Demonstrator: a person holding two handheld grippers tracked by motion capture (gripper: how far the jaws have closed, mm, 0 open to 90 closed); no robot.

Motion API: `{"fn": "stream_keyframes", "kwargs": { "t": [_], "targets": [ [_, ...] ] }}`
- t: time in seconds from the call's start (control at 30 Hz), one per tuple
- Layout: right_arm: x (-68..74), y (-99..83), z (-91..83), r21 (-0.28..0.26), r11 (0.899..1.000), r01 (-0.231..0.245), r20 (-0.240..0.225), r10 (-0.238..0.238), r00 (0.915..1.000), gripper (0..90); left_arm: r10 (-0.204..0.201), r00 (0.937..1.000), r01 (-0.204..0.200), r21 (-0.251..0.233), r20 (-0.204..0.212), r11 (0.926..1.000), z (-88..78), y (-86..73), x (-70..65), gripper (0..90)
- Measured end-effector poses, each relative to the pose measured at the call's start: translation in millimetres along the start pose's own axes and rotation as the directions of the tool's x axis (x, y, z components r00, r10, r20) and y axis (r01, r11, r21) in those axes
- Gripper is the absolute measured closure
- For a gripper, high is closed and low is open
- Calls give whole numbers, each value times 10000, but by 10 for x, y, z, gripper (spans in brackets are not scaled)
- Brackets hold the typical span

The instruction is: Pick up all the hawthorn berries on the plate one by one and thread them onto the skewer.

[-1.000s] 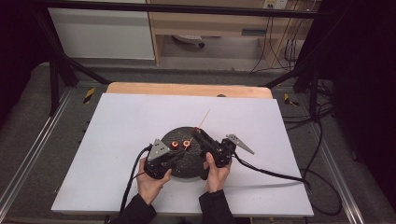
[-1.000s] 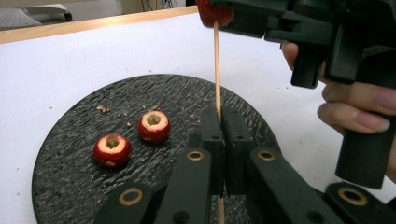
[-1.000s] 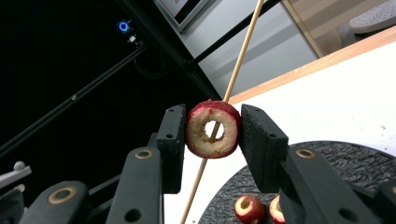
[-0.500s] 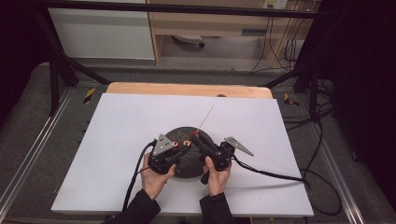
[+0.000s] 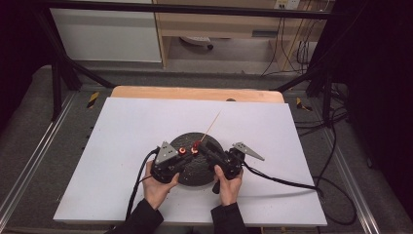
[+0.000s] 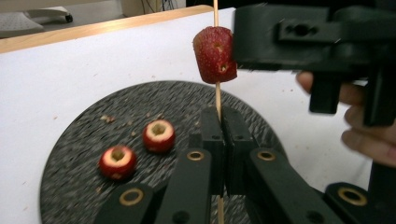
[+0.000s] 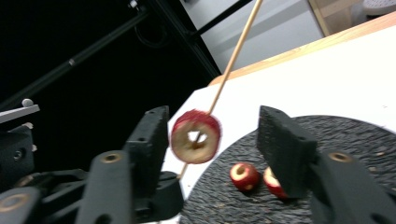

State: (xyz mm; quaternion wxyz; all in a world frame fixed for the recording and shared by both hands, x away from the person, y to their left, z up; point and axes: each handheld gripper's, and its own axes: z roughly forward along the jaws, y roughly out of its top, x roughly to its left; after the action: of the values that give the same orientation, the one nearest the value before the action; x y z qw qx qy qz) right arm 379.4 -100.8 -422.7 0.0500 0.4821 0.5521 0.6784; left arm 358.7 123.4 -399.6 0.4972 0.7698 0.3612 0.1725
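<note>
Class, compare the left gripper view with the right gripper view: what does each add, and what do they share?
Left gripper view: the left hand-held gripper shut on the skewer below the skewered fruit piece, seen side-on, with a person's fingers at right.
Right gripper view: the right hand-held gripper, whose jaws have just been opening, stands apart either side of that piece without touching it. The skewer passes through its cored hole, and a dark frame pole stands behind.
Shared: skewer, skewered piece, two loose cored pieces on the dark round plate, and the white table.

My wooden table (image 5: 146,91) carries a white sheet (image 5: 122,146), and a round dark slate plate (image 5: 195,171) lies on it.
</note>
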Motion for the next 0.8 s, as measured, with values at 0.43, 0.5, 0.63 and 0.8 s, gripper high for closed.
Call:
{"fn": "stream_keyframes", "kwargs": {
  "t": [0.43, 0.5, 0.63, 0.8],
  "targets": [
    [-123, 143, -70, 2409, 9527, 1853, 283, -1978, 9798, 59, 17, 10000, -13, 540, -88, 9985, -298, -279, 243, 882],
    [-130, 147, -72, 2585, 9457, 1971, 301, -2118, 9769, 52, 63, 9999, -58, 599, -87, 9982, -346, -315, 264, 882],
    [-158, 168, -73, 3254, 9156, 2363, 301, -2597, 9652, 38, 97, 9999, -93, 680, -50, 9976, -442, -398, 305, 882],
    [-191, 207, -48, 4048, 8732, 2714, 370, -3122, 9493, 35, 92, 10000, -91, 843, -14, 9964, -544, -528, 364, 881]
  ]
}}
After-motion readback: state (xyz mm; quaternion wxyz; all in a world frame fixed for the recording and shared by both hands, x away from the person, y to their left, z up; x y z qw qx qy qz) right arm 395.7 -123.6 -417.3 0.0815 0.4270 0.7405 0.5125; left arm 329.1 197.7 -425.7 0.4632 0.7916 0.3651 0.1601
